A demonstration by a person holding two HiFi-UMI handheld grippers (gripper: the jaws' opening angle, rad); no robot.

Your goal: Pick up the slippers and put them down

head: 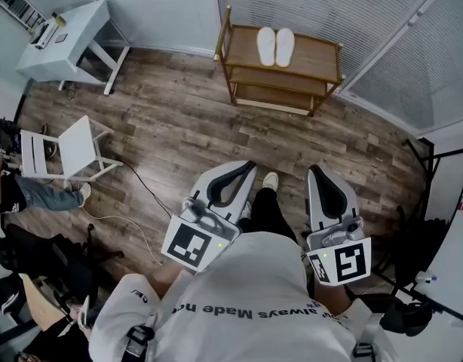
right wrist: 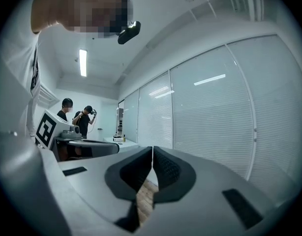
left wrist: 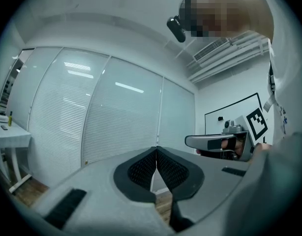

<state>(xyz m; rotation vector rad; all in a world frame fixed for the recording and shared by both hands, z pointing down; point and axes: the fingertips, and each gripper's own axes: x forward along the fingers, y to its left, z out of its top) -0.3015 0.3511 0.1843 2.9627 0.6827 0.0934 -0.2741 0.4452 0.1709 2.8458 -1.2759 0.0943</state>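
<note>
**Walk in first, then open up**

Both grippers are clenched on nothing. The left gripper [left wrist: 156, 149] has its pads pressed tip to tip, and so does the right gripper [right wrist: 152, 149]. In the head view they sit level and side by side at the waist, left [head: 251, 165] and right [head: 313, 169].

The 2 slippers [head: 275, 46] lie well ahead of both tips, roughly between the lines the grippers point along. They are a white pair, side by side on the top shelf of the rack [head: 322, 57].

The step in hand looks like the approach, and reaching from here would not work.
- Step up until the shelf sits just under the tips.
- Part both sets of jaws before the reach.
- Come in from the near side, since posts stand at the rack's corners.
- Probably take 1 slipper per gripper, the left gripper on the left 1.
- The soles look thin and flat, so tip each gripper down and grip the near end across its thickness.
</note>
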